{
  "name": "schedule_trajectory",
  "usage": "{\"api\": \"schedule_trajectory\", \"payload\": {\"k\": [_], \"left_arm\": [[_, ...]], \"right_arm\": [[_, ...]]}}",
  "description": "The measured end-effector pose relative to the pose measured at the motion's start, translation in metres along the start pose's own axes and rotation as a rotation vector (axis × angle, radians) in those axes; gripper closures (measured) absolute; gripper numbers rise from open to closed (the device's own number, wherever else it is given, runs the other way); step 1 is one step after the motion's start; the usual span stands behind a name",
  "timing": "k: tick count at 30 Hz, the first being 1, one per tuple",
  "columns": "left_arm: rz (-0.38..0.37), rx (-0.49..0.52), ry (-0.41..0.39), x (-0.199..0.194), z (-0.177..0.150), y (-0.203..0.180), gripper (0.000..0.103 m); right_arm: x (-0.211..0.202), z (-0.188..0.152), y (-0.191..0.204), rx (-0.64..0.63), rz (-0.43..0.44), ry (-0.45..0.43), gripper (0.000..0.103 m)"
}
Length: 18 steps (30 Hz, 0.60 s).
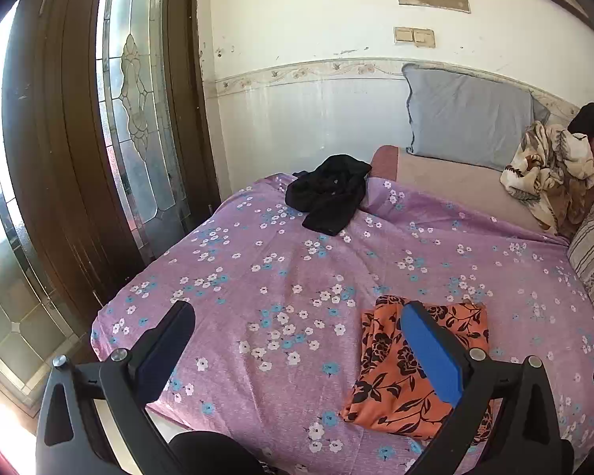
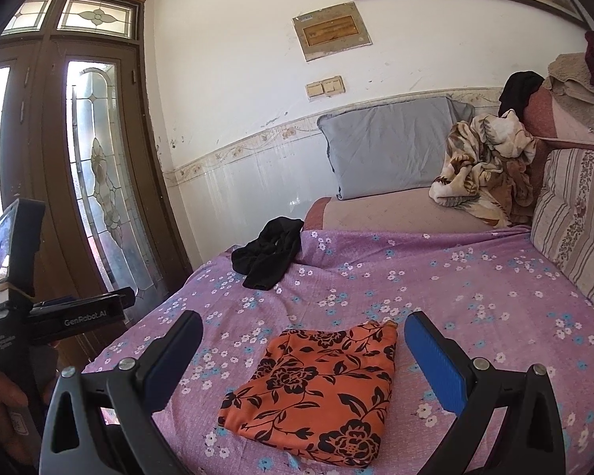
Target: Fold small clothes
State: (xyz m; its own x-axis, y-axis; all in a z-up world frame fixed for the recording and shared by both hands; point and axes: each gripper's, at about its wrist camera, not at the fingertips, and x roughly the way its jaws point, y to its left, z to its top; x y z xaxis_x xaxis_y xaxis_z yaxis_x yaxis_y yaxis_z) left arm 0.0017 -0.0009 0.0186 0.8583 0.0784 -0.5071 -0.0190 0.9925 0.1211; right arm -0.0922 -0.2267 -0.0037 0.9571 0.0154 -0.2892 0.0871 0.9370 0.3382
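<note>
Right wrist view: the right gripper (image 2: 303, 352) has its two fingers spread wide and holds nothing; the blue pad sits at 3 o'clock and the dark one at 9 o'clock of the orange flowered cloth (image 2: 316, 390), which lies between them on the bed, touched by neither. That cloth is already a flat, squarish packet with tidy edges, so I judge this piece folded and set down. In the left wrist view the left gripper (image 1: 297, 340) is spread as wide and just as empty, hanging over bare bedsheet (image 1: 257, 277), with the orange cloth at about 4 o'clock, partly behind its blue pad.

Farther out, at 12 o'clock in both views, the black garment (image 2: 267, 257) lies in a crumpled heap near the far edge of the purple flowered sheet, well apart from the folded one. It looks untouched and is, by my reading, the next piece to fold. Beyond it a grey pillow (image 2: 392, 154) leans on the wall, and at 2 o'clock a brown-and-cream blanket (image 2: 487, 170) is bunched up; whether that counts as work I cannot tell. So one piece seems done and at least one remains.
</note>
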Motion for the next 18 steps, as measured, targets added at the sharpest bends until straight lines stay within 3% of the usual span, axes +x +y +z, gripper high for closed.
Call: {"api": "schedule_trajectory", "payload": {"k": [18], "left_arm": [[-0.054, 0.031, 0.026, -0.007, -0.003, -0.011, 0.000]], "right_arm": [[-0.009, 0.002, -0.005, 0.023, 0.006, -0.015, 0.000]]}}
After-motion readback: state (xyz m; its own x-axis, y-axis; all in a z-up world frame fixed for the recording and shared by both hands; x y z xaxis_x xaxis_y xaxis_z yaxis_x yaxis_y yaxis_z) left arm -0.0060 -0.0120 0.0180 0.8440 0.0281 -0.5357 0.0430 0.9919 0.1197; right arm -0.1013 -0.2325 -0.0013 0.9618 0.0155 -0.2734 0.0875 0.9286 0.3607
